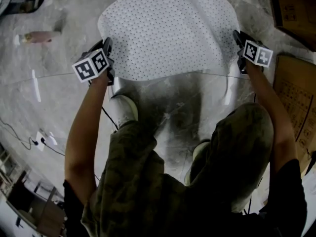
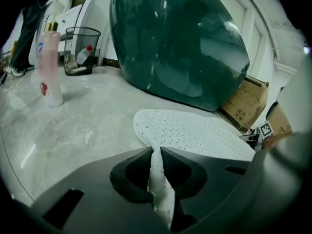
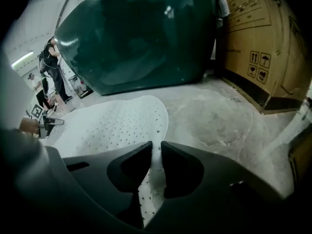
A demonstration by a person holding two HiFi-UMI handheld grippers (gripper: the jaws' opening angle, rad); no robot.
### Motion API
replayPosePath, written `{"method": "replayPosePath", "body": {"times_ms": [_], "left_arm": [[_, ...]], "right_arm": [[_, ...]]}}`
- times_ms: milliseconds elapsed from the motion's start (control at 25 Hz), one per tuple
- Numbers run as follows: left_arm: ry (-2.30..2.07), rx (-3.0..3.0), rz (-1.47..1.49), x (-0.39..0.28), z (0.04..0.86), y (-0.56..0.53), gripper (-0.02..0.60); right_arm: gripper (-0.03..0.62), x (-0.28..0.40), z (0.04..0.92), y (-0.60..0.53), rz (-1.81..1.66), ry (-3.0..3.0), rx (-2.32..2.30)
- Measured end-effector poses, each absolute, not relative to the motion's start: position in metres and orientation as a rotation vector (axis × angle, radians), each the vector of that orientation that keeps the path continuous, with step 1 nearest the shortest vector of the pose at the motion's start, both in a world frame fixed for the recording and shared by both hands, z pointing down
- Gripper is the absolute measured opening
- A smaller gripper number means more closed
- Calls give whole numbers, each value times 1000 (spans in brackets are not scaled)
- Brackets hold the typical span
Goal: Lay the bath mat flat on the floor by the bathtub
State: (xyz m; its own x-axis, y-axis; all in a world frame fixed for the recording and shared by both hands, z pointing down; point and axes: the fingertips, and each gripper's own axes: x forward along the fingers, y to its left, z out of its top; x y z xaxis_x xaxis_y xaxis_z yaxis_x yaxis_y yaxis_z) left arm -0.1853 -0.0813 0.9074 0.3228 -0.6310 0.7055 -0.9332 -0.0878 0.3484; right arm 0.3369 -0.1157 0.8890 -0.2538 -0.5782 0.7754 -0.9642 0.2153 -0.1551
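The white perforated bath mat [image 1: 168, 33] lies spread on the grey floor ahead of me, its far end near the dark green bathtub [image 2: 180, 43]. My left gripper [image 1: 109, 65] is shut on the mat's near left corner; in the left gripper view a fold of mat [image 2: 158, 179] stands pinched between the jaws of that gripper [image 2: 156, 150]. My right gripper [image 1: 240, 53] is shut on the near right corner, where the mat's edge [image 3: 151, 179] runs up between the jaws of the right gripper [image 3: 156, 144]. The tub [image 3: 141, 38] fills the background there.
A pink bottle [image 2: 49, 65] stands on the floor to the left, with a wire bin [image 2: 81, 50] behind it. Cardboard boxes [image 3: 258, 43] line the right side. A person [image 3: 53, 74] stands at the far left. Cables [image 1: 29, 142] lie near my left foot [image 1: 123, 110].
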Motion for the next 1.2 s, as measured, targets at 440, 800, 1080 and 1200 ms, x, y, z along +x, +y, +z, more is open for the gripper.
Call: {"method": "replayPosePath", "body": {"times_ms": [440, 800, 1080, 1200], "left_arm": [[-1393, 1886, 603, -191, 904, -140, 57], [-1429, 1829, 584, -197, 913, -150, 57], [-1460, 1788, 530, -202, 908, -157, 57], [-1469, 1781, 530, -202, 908, -155, 57]], "right_arm": [[72, 378, 882, -113, 929, -1863, 1464], [63, 382, 878, -123, 1077, -1813, 1552], [57, 383, 871, -143, 1109, -1818, 1629], [55, 382, 872, -145, 1099, -1826, 1646]]}}
